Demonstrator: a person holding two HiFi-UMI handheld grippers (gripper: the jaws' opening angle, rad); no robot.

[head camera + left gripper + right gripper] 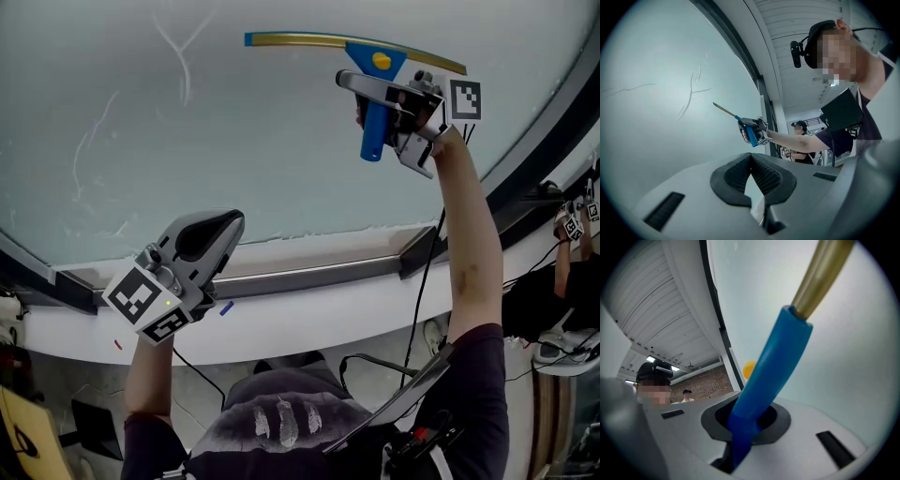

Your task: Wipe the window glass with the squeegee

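The right gripper (380, 94) is raised high in front of the window glass (281, 141). Its jaws are clamped tight on the blue handle (773, 362) of the squeegee (377, 66). The handle runs up out of the jaws to a yellow knob (381, 60) and a brass-coloured blade channel (356, 41). In the head view, the channel lies roughly level across the pane, well above the bottom edge of the glass and nearer the right-hand frame (553, 112) than the left side. Whether the blade is touching the glass or sitting just off it cannot be told.

The left gripper (214, 234) is held low, in front of the bottom edge of the glass, where the dark lower frame (309, 272) meets the white sill (309, 323). Its ribbed black pads (736, 176) meet at their tips, and there is nothing between them. It is well apart from the squeegee.

Thin pale streaks (183, 56) mark the upper left part of the pane, and fainter ones (89, 150) run down towards its left edge.
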